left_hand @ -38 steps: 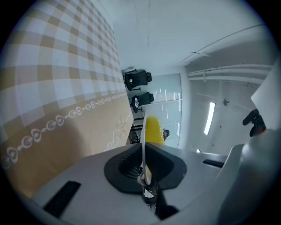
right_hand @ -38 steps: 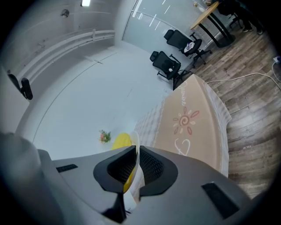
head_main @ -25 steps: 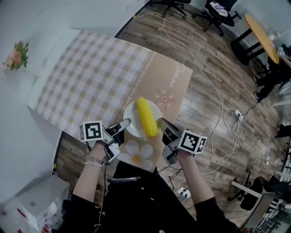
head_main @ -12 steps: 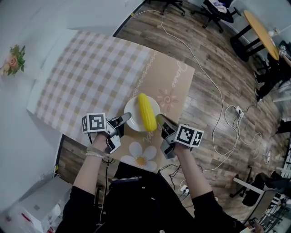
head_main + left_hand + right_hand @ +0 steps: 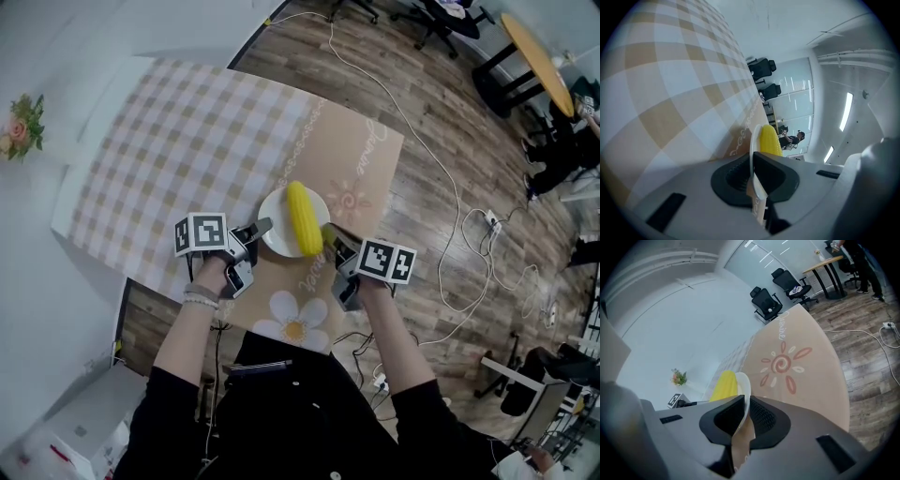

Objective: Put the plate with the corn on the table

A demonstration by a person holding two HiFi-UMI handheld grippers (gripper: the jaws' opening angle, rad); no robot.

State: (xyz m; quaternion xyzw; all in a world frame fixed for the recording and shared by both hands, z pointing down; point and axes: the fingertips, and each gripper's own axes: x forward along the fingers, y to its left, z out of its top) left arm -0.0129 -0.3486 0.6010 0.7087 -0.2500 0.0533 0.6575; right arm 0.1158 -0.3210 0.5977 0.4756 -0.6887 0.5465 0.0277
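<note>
A white plate (image 5: 277, 223) carrying a yellow corn cob (image 5: 302, 217) sits low over the tan runner (image 5: 361, 155) near the table's front edge; whether it touches the cloth I cannot tell. My left gripper (image 5: 259, 228) is shut on the plate's left rim. My right gripper (image 5: 329, 233) grips the right rim; its jaws have just been opening slightly, with the rim still between the pads. In the left gripper view the plate edge (image 5: 752, 138) and corn (image 5: 768, 139) stand between the jaws of the left gripper (image 5: 753, 159). The right gripper view shows the plate (image 5: 744, 384), corn (image 5: 723, 385) and right gripper (image 5: 746, 404) alike.
A checked tablecloth (image 5: 178, 150) covers the table left of the runner. A small flower bunch (image 5: 22, 117) stands at the far left. A white cable (image 5: 424, 141) runs over the wood floor, with office chairs (image 5: 445, 21) and a round table (image 5: 536, 58) beyond.
Both grippers have carried the plate with the corn lower and further over the table. The plate stays level between them.
</note>
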